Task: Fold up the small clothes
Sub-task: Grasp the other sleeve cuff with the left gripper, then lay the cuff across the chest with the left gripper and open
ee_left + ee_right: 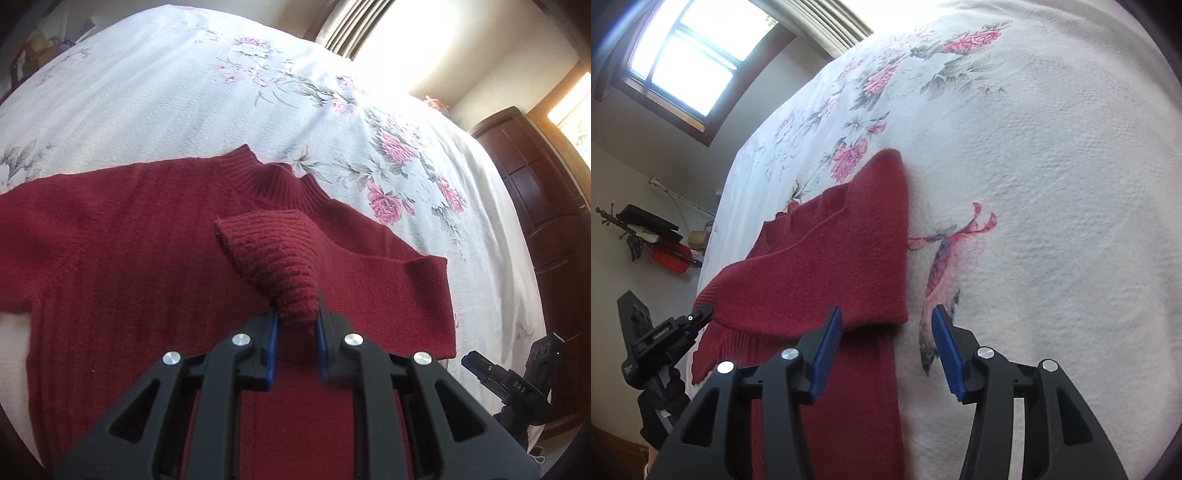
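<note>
One red sweater [122,236] on the floral bed [166,92], two hand-held grippers at work.

The left wrist view shows the left hand-held gripper [297,325] clamped on a ribbed cuff [273,254] above the sweater's middle. Only the right wrist view shows the right hand-held gripper [886,350] with fingers apart, over the sweater's right edge, and one window [690,55].

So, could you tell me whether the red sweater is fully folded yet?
Partly folded: the red sweater has one sleeve laid across its body, and the left gripper holds the other cuff raised.
</note>
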The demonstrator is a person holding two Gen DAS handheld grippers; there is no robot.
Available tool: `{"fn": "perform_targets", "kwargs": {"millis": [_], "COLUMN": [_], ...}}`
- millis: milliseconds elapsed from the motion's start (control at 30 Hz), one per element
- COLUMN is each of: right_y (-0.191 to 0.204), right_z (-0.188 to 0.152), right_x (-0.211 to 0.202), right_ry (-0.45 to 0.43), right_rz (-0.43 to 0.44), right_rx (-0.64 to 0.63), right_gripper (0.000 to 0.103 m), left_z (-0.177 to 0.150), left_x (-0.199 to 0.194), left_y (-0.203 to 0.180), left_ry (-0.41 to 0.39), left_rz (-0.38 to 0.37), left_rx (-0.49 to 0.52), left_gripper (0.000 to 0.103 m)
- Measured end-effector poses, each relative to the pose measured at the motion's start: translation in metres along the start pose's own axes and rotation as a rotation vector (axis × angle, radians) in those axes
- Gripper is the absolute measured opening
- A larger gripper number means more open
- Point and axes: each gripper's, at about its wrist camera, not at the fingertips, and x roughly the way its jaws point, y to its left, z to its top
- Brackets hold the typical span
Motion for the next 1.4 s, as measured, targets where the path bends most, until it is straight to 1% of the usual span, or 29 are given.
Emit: {"fn": "perform_targets", "kwargs": {"millis": [100,167,200,233,300,367,400,433,467,533,567,600,633,733,800,867,900,1000,1033,1100,1133,1167,1200,1267,1333,1367,1400], "right_y": [0.01,0.017,0.019,0.02,0.022,0.019,0.016,0.013,0.012,0.015,0.018,0.022,0.026,0.045,0.057,0.067,0.073,0.086,0.086,0.085,0.083,0.081,0.078,0.072,0.069,0.068,0.067], "right_z": [0.004,0.004,0.003,0.002,-0.002,-0.006,-0.007,-0.007,-0.007,-0.008,-0.007,-0.007,-0.007,-0.01,-0.014,-0.015,-0.014,-0.014,-0.014,-0.013,-0.015,-0.015,-0.016,-0.019,-0.022,-0.022,-0.022], "right_x": [0.022,0.037,0.043,0.048,0.055,0.061,0.063,0.064,0.065,0.064,0.063,0.061,0.055,0.028,0.016,0.016,0.02,0.035,0.041,0.053,0.059,0.065,0.07,0.077,0.08,0.08,0.081], "right_ry": [0.044,0.07,0.078,0.081,0.094,0.106,0.111,0.114,0.115,0.119,0.124,0.124,0.112,0.018,-0.01,0.011,0.025,0.047,0.057,0.076,0.086,0.097,0.107,0.117,0.118,0.119,0.12], "right_rz": [-0.013,-0.007,-0.011,-0.026,-0.078,-0.115,-0.119,-0.117,-0.117,-0.131,-0.139,-0.149,-0.163,-0.193,-0.159,-0.096,-0.084,-0.113,-0.116,-0.131,-0.146,-0.158,-0.163,-0.159,-0.151,-0.147,-0.143], "right_rx": [-0.006,-0.011,-0.011,-0.011,-0.026,-0.024,-0.015,-0.009,-0.009,-0.028,-0.045,-0.057,-0.068,-0.132,-0.151,-0.146,-0.152,-0.192,-0.189,-0.182,-0.181,-0.179,-0.175,-0.169,-0.173,-0.172,-0.168], "right_gripper": [0.051,0.05,0.042,0.031,0.023,0.022,0.022,0.022,0.022,0.023,0.024,0.027,0.032,0.034,0.035,0.035,0.035,0.035,0.035,0.035,0.035,0.035,0.035,0.035,0.035,0.035,0.035], "left_z": [0.005,0.006,0.006,0.006,0.005,0.004,0.002,0.001,-0.001,-0.003,-0.005,-0.006,-0.008,-0.016,-0.021,-0.026,-0.028,-0.03,-0.028,-0.025,-0.022,-0.018,-0.015,-0.009,-0.007,-0.01,-0.012], "left_x": [-0.006,-0.008,-0.008,-0.006,-0.002,0.006,0.01,0.011,0.011,0.006,0.001,-0.004,-0.01,-0.024,-0.021,-0.008,-0.001,0.02,0.027,0.035,0.037,0.036,0.033,0.019,0.001,-0.003,-0.003], "left_y": [0.023,0.036,0.042,0.047,0.056,0.066,0.071,0.077,0.083,0.095,0.1,0.104,0.107,0.111,0.113,0.114,0.114,0.12,0.122,0.125,0.127,0.127,0.125,0.113,0.093,0.085,0.081], "left_ry": [-0.015,-0.009,-0.004,0.0,0.013,0.042,0.055,0.061,0.065,0.056,0.052,0.048,0.042,0.037,0.06,0.091,0.104,0.11,0.106,0.082,0.068,0.046,0.024,-0.056,-0.152,-0.169,-0.16], "left_rz": [0.022,0.022,0.023,0.026,0.04,0.043,0.044,0.047,0.054,0.064,0.058,0.053,0.039,-0.012,-0.051,-0.086,-0.097,-0.143,-0.143,-0.122,-0.116,-0.102,-0.086,-0.092,-0.099,-0.086,-0.064], "left_rx": [-0.023,-0.037,-0.044,-0.048,-0.051,-0.063,-0.071,-0.081,-0.092,-0.123,-0.14,-0.151,-0.158,-0.176,-0.221,-0.273,-0.299,-0.398,-0.426,-0.463,-0.474,-0.471,-0.453,-0.368,-0.226,-0.159,-0.12], "left_gripper": [0.015,0.015,0.015,0.015,0.015,0.016,0.016,0.019,0.024,0.029,0.031,0.031,0.031,0.031,0.033,0.033,0.033,0.033,0.033,0.033,0.03,0.017,0.012,0.01,0.01,0.01,0.01]}}
